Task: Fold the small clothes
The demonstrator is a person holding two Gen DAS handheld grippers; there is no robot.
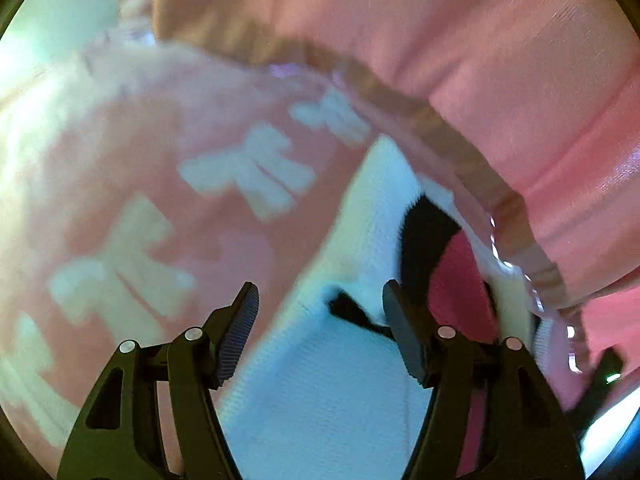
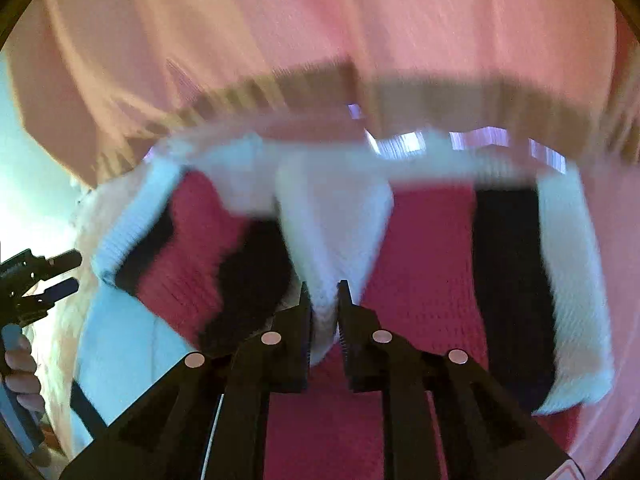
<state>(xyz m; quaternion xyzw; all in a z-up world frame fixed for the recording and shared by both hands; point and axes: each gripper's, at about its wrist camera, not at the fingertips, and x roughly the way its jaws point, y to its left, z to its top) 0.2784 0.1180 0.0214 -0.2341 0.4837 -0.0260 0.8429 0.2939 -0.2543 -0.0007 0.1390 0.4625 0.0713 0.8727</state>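
Knitted red, white and black garment (image 2: 420,240) is spread on pink cloth (image 2: 400,20); its white fold is pinched by the right gripper (image 2: 324,312). The left gripper (image 1: 320,304) is held spread above a white band, which should be gripped before lifting.

Almost nothing of the room shows, since a pink cloth (image 2: 320,32) with a tan ribbed band fills both views from edge to edge and shuts off whatever lies behind it. Left of that pink cloth, in the left wrist view, a pale patch (image 1: 52,16) glows with strong whitish-green light, too washed out to tell whether it is wall or surface. The right wrist view has a similar bright strip (image 2: 20,184) at the cloth's left edge, just as unreadable.
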